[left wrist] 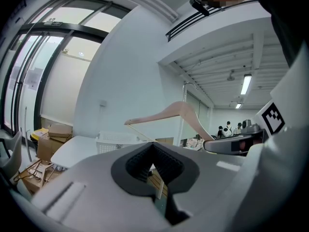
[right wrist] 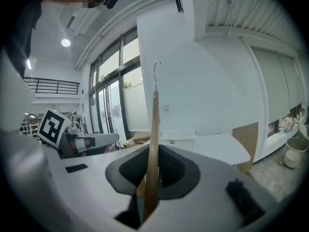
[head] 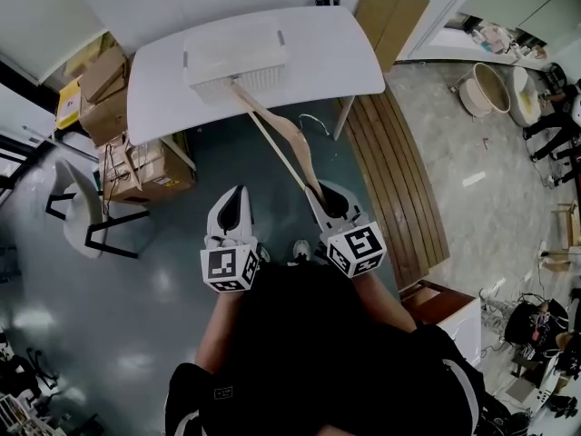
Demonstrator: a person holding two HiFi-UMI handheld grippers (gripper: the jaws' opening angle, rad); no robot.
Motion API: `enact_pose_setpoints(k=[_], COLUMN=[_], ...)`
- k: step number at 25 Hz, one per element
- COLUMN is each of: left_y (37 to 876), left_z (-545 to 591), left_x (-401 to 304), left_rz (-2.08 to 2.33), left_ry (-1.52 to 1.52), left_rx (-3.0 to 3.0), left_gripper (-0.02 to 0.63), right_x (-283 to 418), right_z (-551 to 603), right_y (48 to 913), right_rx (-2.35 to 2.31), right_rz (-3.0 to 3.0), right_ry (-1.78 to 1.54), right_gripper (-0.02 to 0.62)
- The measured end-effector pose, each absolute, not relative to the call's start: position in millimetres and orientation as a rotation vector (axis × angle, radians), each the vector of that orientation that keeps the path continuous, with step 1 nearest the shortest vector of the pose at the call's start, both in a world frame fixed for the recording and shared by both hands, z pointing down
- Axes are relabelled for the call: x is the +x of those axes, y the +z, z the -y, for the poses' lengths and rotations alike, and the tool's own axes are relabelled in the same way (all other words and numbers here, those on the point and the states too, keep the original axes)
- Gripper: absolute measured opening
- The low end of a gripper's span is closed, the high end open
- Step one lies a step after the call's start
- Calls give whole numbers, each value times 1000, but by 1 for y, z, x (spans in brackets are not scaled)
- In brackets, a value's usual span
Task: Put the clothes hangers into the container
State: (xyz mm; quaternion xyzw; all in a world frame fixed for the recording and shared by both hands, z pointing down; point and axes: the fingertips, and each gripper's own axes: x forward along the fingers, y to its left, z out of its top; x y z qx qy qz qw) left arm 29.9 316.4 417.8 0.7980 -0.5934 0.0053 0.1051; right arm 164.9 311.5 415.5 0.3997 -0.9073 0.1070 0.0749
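The person's two forearms [head: 216, 330] reach forward side by side. Each carries one gripper aimed across the floor at the tabletop and tipped only slightly downward, marker cubes facing up. The left gripper [head: 235, 193] has its jaws drawn together with nothing between them. The right gripper [head: 320, 191] pinches the one clothes hanger [head: 277, 134] — pale wood — by one end of its arm. In the right gripper view the wood stands edge-on between the pads, and its wire hook [right wrist: 156, 69] rises above.

The hanger stretches ahead in the air over the dark floor. Its far end reaches the near wall of the single white basket [head: 238, 57] — whether it touches there I cannot tell. That basket sits on the one white tabletop [head: 331, 53], toward its near edge. Left of the tabletop is a stack of cardboard boxes [head: 109, 89], with one chair [head: 82, 212] near them. To the right, wooden planks [head: 399, 171] lie on the floor.
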Motion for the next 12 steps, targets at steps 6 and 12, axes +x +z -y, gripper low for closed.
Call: enact_pose_setpoints(k=[6,12], left_y=[421,416], left_z=[-310,-306], left_x=[49,72], left_rz=[1778,1820], left_ry=[32,12], left_rx=[2311,2298], left_gripper=[3,3], right_x=[179,204], right_z=[-304,-298], right_y=[417,415], right_rx=[1138,1092], right_rz=[2747,2767], right_ry=[347,333], right_gripper=[60,60])
